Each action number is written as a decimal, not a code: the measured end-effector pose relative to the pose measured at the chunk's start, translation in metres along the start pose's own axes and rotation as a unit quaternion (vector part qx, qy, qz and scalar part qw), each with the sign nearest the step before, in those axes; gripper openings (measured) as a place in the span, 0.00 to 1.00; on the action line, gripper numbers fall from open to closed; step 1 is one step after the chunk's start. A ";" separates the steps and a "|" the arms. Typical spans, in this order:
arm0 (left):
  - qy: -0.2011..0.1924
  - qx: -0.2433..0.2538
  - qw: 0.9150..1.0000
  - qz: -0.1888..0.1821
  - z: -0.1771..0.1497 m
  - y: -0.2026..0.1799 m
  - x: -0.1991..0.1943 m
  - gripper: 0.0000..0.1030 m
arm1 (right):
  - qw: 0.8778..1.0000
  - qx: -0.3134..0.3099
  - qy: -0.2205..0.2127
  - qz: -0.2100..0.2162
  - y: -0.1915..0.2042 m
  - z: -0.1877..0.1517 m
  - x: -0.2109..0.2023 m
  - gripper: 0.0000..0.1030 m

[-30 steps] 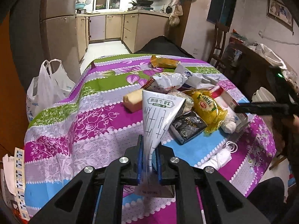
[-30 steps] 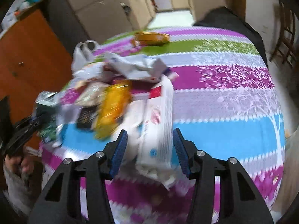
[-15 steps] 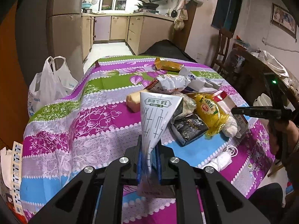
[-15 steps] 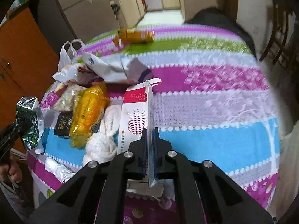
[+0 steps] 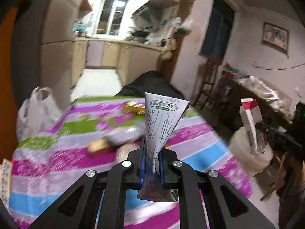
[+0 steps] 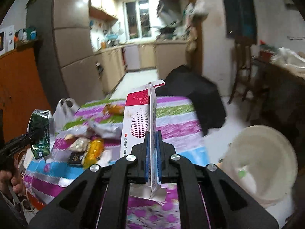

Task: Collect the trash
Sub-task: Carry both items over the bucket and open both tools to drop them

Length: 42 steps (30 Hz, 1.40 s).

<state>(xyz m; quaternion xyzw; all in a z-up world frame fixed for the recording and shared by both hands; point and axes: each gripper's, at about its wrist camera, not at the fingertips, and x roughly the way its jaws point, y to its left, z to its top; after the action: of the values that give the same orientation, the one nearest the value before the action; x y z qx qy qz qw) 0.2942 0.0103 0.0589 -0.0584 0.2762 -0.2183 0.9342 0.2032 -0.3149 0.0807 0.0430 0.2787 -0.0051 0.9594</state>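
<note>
- Green carton point(image 5: 164, 126) — flattened, pinched upright in the left gripper point(image 5: 151, 162), held above the table point(image 5: 198, 143).
- Red carton point(image 6: 139, 122) — clamped edge-on in the right gripper point(image 6: 152, 156), also off the table.
- Wrappers point(image 6: 91, 145) lie heaped on the striped cloth.
- White bin point(image 6: 263, 164), probably lined, stands just beside the table.

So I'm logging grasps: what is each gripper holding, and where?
Left gripper pinches the flattened green-and-white carton near its bottom end. Right gripper clamps the red-and-white carton on its lower edge.
</note>
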 end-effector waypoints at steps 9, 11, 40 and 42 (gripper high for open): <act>-0.021 0.075 0.992 -0.096 0.044 -0.172 0.037 0.12 | 0.995 0.029 -0.022 -0.091 -0.080 0.004 -0.057 0.05; -0.019 0.085 0.990 -0.112 0.048 -0.205 0.046 0.12 | 0.993 0.037 -0.025 -0.107 -0.096 0.003 -0.066 0.05; 0.174 0.130 0.961 -0.170 0.022 -0.428 0.263 0.12 | 0.967 0.157 0.137 -0.147 -0.272 -0.008 -0.011 0.05; 0.181 0.130 0.961 -0.165 0.016 -0.425 0.269 0.12 | 0.965 0.160 0.144 -0.147 -0.277 -0.013 -0.008 0.05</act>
<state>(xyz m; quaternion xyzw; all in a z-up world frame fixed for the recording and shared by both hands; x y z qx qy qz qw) 0.3454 -0.4898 0.0376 0.0597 0.3961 -0.4104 0.8192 0.1807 -0.5900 0.0521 0.1550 0.4123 -0.1845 0.8786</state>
